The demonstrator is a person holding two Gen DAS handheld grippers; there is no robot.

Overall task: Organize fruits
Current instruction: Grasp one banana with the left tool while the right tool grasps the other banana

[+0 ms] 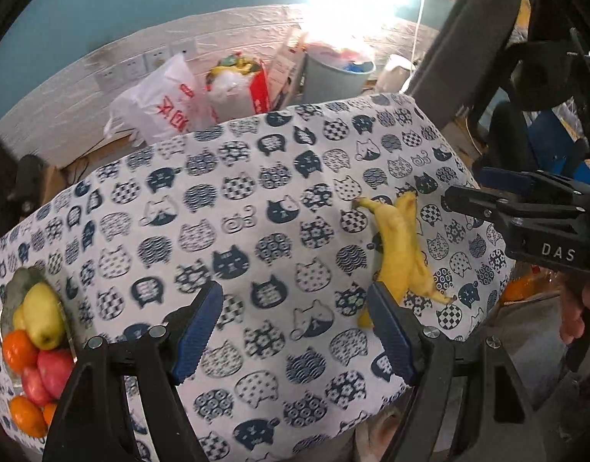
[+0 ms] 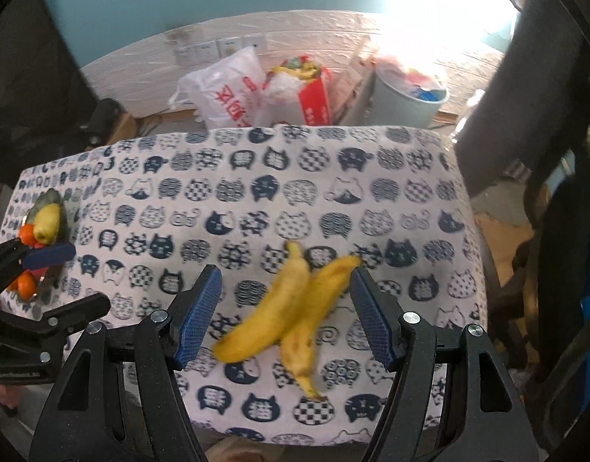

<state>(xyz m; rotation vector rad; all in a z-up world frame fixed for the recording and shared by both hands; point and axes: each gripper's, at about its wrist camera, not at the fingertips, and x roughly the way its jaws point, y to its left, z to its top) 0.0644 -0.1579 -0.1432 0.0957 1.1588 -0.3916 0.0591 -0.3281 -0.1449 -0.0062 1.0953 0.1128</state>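
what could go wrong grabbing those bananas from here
1. The two bananas lie crossed on the cat-print cloth, so the open right tool may close on only one, or drag the other along.
2. They sit near the table's front right edge; a nudge could push one off.
3. The plate at the far left is already heaped with a pear, oranges and red fruit, so an added banana might roll off or dislodge something.

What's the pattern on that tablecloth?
The tablecloth is white, printed with navy cat heads filled with varied patterns. It shows best in the right wrist view.
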